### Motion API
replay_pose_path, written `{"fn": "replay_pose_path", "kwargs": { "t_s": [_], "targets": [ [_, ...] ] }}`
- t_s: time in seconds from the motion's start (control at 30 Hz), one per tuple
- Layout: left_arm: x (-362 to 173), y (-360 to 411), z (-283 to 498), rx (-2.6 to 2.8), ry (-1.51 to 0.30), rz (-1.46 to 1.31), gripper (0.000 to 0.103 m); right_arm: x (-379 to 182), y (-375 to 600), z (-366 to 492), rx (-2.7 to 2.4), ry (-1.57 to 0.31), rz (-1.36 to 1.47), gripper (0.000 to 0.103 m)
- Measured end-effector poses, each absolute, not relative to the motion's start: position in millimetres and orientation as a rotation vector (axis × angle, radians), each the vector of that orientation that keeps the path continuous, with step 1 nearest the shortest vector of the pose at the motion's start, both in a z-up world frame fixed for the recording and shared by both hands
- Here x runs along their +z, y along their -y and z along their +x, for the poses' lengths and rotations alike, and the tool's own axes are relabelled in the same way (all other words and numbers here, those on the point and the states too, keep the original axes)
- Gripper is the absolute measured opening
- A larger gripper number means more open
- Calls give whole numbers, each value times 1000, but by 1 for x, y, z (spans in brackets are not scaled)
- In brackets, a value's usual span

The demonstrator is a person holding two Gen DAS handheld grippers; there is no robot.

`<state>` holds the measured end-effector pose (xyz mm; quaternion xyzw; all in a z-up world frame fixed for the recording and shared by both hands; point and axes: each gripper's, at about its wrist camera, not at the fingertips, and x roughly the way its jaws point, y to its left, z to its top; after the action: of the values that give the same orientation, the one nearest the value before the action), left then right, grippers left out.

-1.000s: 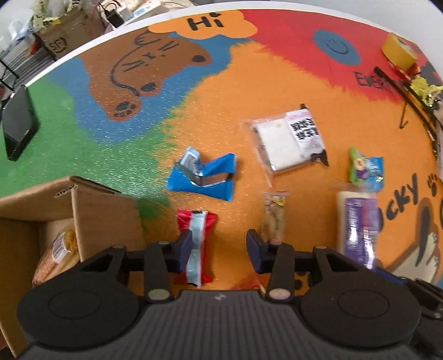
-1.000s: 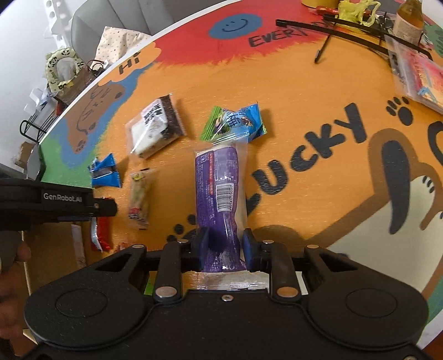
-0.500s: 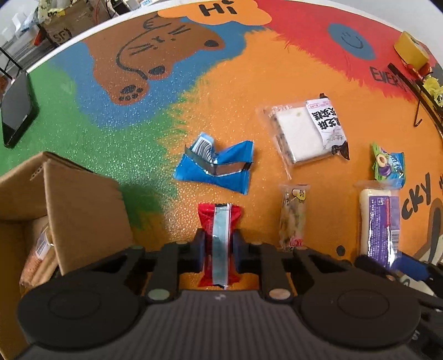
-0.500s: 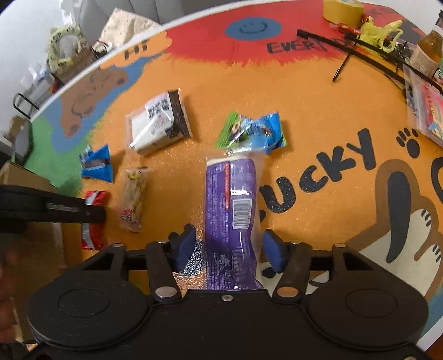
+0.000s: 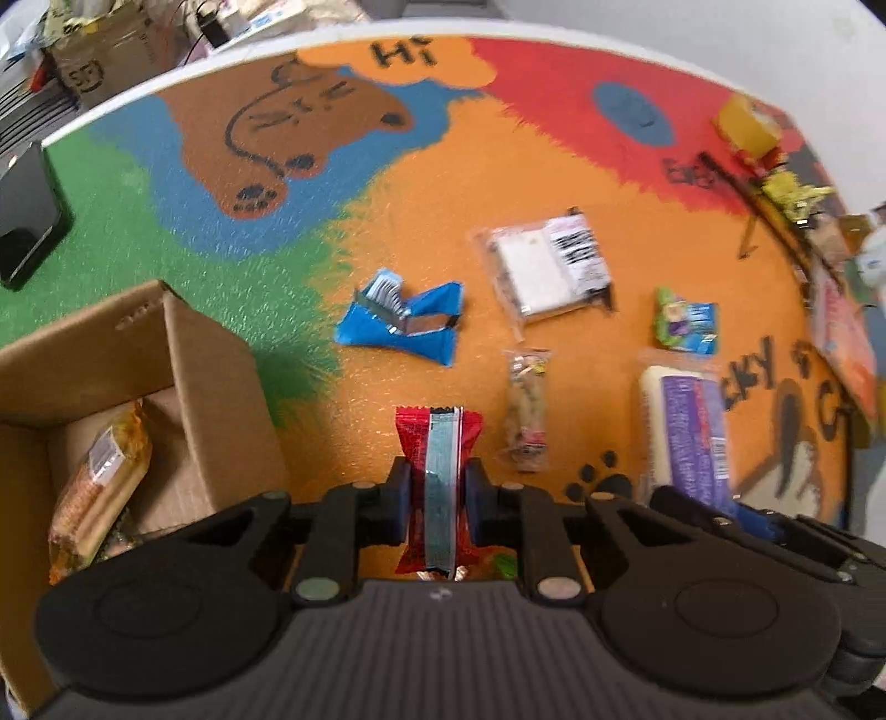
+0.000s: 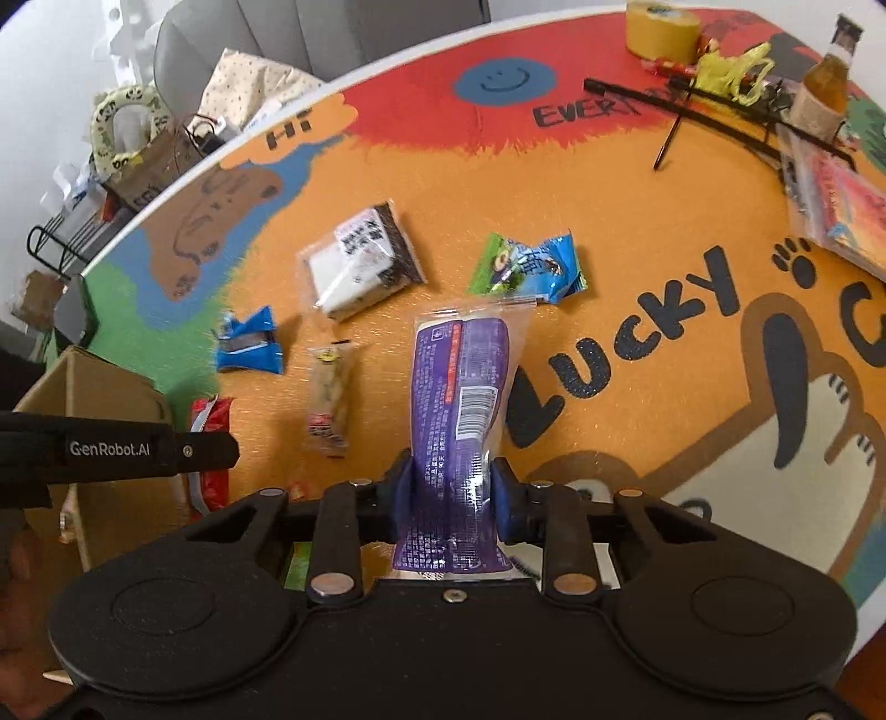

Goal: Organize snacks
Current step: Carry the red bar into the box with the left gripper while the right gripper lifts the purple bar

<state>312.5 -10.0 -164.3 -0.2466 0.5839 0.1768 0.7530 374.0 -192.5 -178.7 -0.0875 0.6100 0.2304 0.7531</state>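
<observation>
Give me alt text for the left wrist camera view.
The left gripper grips a red foil snack packet with a blue stripe above a colourful cartoon table mat. An open brown cardboard box sits left; four more wrapped snacks lie scattered beyond.

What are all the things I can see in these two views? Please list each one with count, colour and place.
red snack pack: 1, red with pale blue strip, between left gripper's fingers
purple snack pack: 1, purple, between right gripper's fingers
blue wrapper: 1, blue, on orange mat area
white-and-black pack: 1, clear wrap, mat centre
small clear snack bag: 1, beige contents, beside red pack
green-blue pack: 1, beyond purple pack
cardboard box: 1, brown, left, holds an orange-wrapped snack
tape roll: 1, yellow, far edge
bottle: 1, amber, far right
left gripper: black, shut on red pack
right gripper: black, closing on purple pack
</observation>
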Motion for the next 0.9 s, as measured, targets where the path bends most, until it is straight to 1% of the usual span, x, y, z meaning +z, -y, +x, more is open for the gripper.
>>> {"fn": "replay_pose_path", "kwargs": {
  "t_s": [0.27,0.5,0.63,0.9],
  "targets": [
    [-116,6,282,301,-1166,-539,18,-144,180,336,449,-1265,-135,27],
    [-94,-10,241,274,-1128,-528,18,-119,152,301,473,-1202,-140,27],
    [-88,-23,215,272,-1114,-524,18,-110,135,280,486,-1181,-141,27],
    [-91,-52,171,289,-1118,-540,18,-101,109,243,497,-1150,-152,27]
  ]
}}
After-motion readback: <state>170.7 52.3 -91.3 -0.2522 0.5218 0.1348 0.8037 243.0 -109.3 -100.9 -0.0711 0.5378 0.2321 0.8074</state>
